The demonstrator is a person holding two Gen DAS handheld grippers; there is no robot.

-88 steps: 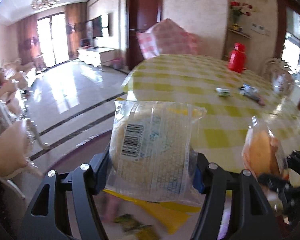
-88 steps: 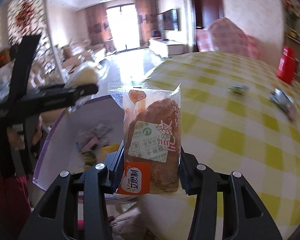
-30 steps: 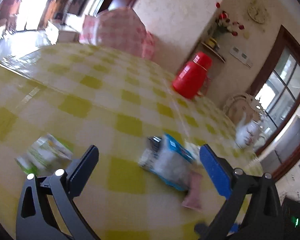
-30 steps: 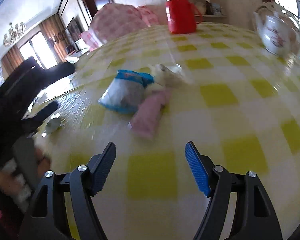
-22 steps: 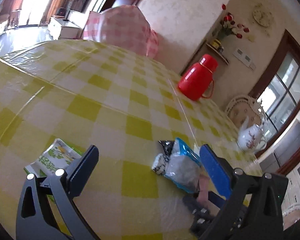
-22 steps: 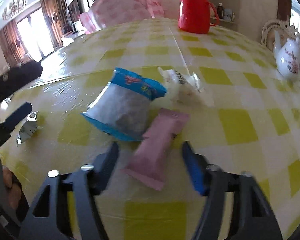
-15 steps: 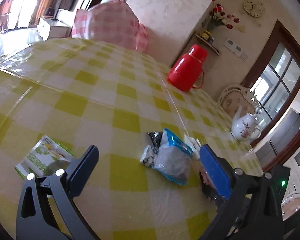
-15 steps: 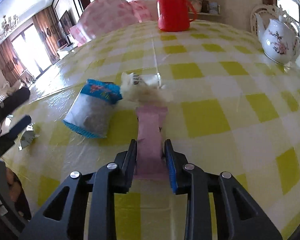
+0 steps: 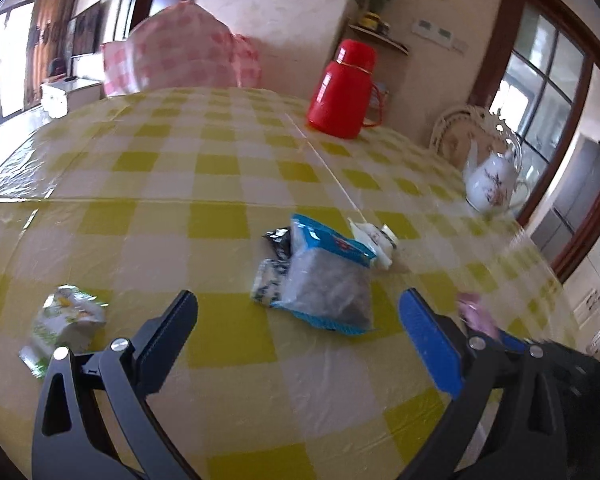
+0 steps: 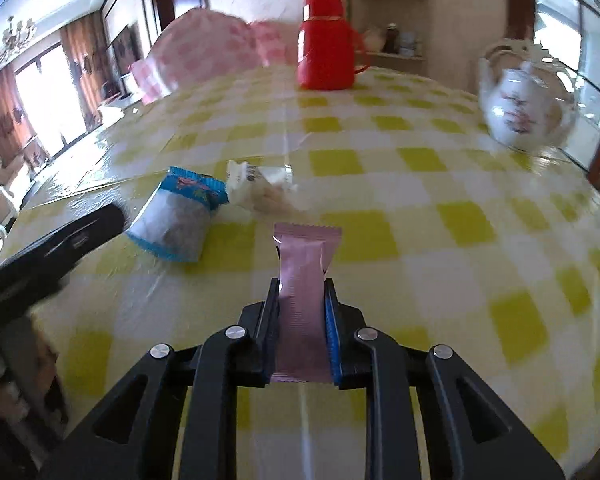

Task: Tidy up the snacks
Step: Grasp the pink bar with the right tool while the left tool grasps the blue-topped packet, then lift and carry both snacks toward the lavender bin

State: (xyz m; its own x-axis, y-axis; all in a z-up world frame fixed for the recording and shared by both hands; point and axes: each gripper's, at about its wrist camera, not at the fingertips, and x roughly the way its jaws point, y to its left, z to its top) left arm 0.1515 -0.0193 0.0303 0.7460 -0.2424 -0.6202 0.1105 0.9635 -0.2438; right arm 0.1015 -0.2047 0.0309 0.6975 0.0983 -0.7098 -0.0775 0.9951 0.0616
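Note:
My right gripper (image 10: 302, 292) is shut on a pink snack packet (image 10: 303, 276) and holds it over the yellow checked table; the packet also shows in the left wrist view (image 9: 476, 314). My left gripper (image 9: 298, 316) is open and empty, just short of a blue-edged clear snack bag (image 9: 326, 280), which also shows in the right wrist view (image 10: 178, 212). A small white packet (image 9: 374, 240) lies behind the bag, also in the right wrist view (image 10: 260, 188). A dark wrapper (image 9: 278, 240) lies beside the bag. A green and white packet (image 9: 64, 320) lies at the left.
A red thermos (image 9: 342, 88) stands at the far side of the table (image 9: 180, 184). A white teapot (image 9: 492, 180) stands at the right, also in the right wrist view (image 10: 524, 112). A pink checked chair back (image 9: 180, 60) is behind the table.
My right gripper closed on the pink packet and lifted it off the table. My left gripper moved closer to the blue-edged bag and stays open.

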